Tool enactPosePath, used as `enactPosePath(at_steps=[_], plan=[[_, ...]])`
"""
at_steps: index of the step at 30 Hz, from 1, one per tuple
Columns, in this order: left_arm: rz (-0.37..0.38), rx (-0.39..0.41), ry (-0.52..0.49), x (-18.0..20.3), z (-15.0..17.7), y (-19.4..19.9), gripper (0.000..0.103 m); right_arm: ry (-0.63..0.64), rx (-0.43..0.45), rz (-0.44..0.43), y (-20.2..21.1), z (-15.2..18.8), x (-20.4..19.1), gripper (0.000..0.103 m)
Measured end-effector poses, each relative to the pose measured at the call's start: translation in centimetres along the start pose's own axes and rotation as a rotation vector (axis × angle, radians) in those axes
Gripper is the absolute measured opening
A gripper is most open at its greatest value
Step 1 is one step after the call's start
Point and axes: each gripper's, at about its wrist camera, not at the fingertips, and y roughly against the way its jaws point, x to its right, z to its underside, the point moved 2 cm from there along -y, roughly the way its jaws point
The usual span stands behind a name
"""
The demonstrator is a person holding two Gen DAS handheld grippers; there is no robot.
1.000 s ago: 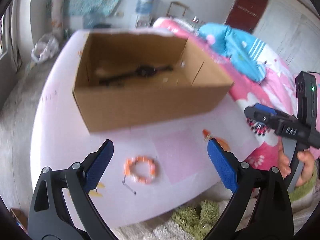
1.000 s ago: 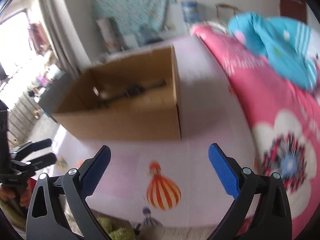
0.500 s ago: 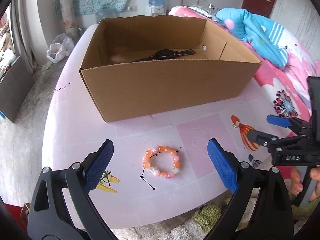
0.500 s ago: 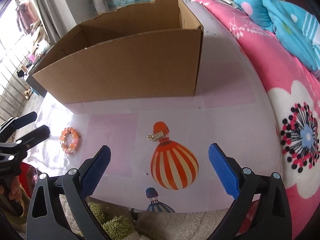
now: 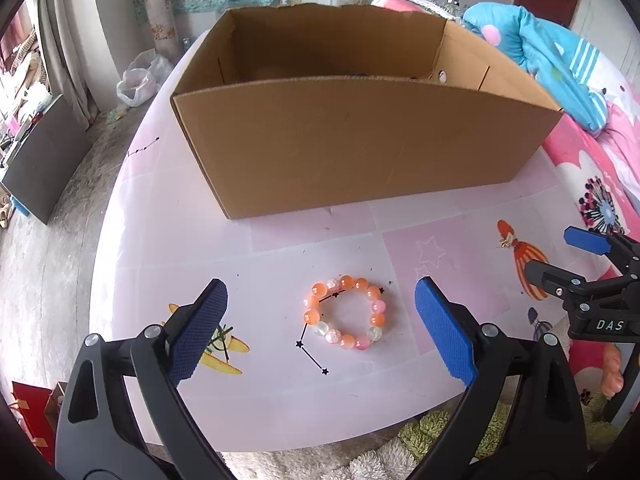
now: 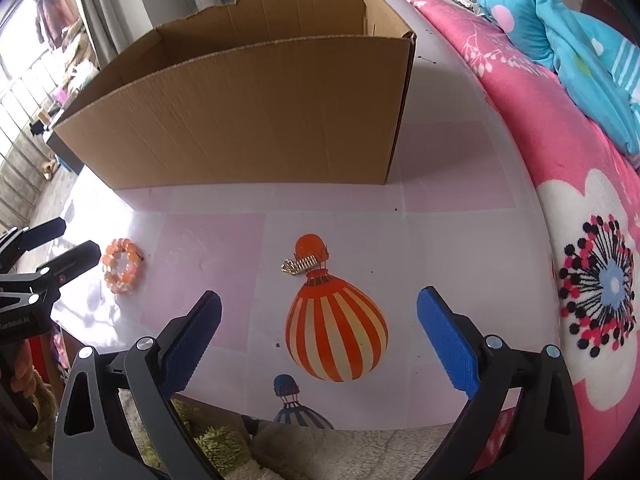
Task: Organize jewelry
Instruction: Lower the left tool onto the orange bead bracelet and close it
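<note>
A pink-patterned worktop (image 5: 168, 216) carries an open cardboard box (image 5: 360, 144) at its far side. The left gripper (image 5: 320, 328) hangs spread wide and empty, its blue pads either side of an orange and pink bead bracelet (image 5: 346, 312) lying flat on the worktop in front of the box. The right gripper (image 6: 318, 340) is likewise wide open and holds nothing, above a printed balloon. Just beyond it lies a small gold hair clip (image 6: 302, 265).

The white letters "DAS" were read on the black body of the right gripper (image 5: 582, 258), seen from the left wrist.
</note>
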Motion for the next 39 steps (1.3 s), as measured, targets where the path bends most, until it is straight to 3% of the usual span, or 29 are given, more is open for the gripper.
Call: enactPosePath(at_steps=[15, 24, 34, 35, 36, 39], plan=[[-0.011, -0.042, -0.023, 0.8, -0.2, -1.4, 0.091, -0.012, -0.068, 0.001, -2.4, 0.2, 0.6, 0.095], [-0.029, -0.053, -0.035, 1.4, 0.2, -2.0, 0.091, -0.006, -0.061, 0.001, -2.9, 0.0, 0.6, 0.096], [0.106, 0.129, -0.078, 1.6, 3.3, 1.1, 0.091, -0.011, -0.048, -0.002, -2.8, 0.3, 0.8, 0.096], [0.127, 0.136, -0.094, 2.0, 3.7, 1.2, 0.088, -0.013, -0.044, -0.002, -2.7, 0.3, 0.8, 0.096], [0.138, 0.139, -0.108, 2.3, 3.8, 1.2, 0.077, -0.018, -0.04, -0.004, -2.7, 0.4, 0.8, 0.096], [0.148, 0.14, -0.154, 3.3, 4.0, 0.8, 0.067, -0.018, -0.032, -0.006, -2.6, 0.6, 0.9, 0.096]])
